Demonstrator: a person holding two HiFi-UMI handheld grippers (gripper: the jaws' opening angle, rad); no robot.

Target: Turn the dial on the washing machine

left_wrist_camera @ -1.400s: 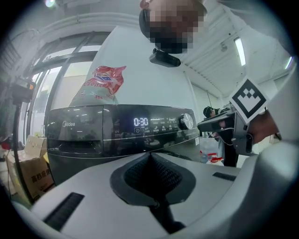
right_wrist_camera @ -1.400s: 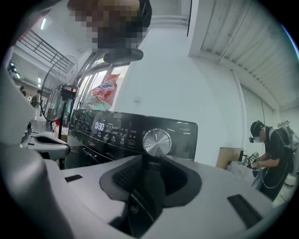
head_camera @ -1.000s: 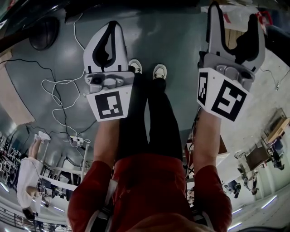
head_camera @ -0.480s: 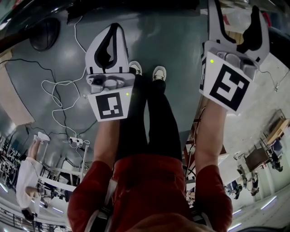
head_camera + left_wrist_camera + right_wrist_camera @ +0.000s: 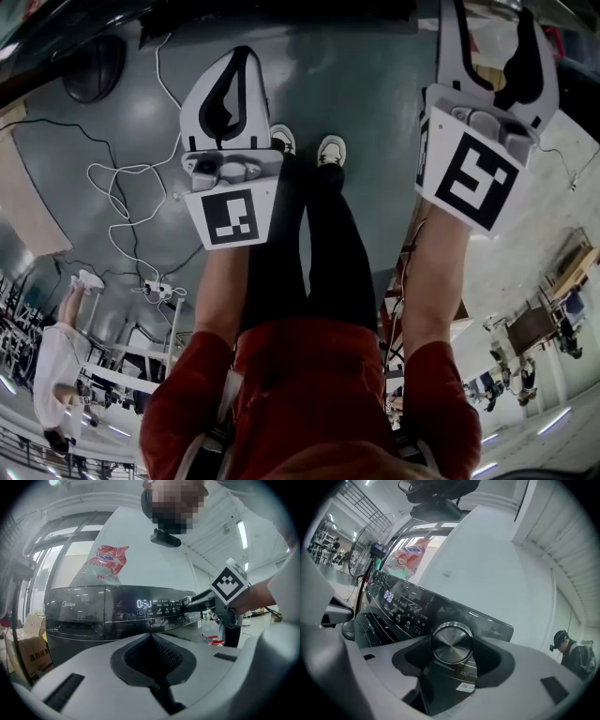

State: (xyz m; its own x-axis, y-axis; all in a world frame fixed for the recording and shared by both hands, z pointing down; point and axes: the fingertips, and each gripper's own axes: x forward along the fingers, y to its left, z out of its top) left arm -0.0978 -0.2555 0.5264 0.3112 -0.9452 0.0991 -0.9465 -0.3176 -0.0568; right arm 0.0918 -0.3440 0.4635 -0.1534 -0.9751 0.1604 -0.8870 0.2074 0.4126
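The right gripper (image 5: 453, 658) has just been narrowing its jaws around the dial (image 5: 451, 642). The dial sits between them on the washing machine (image 5: 487, 627) panel, with the display (image 5: 388, 596) at ten o'clock from it. A gap seems to remain on each side, so there is no grip yet and turning must wait. Compared with the earlier head view, its marker cube (image 5: 469, 183) has rolled slightly. The left gripper (image 5: 152, 639), clenched on nothing, hasn't budged.

Red-printed bag (image 5: 107, 560), standing fan (image 5: 378, 528), loose white cable (image 5: 117, 197), cardboard box (image 5: 26, 660)

Dim fisheye views, dark vignetted edges
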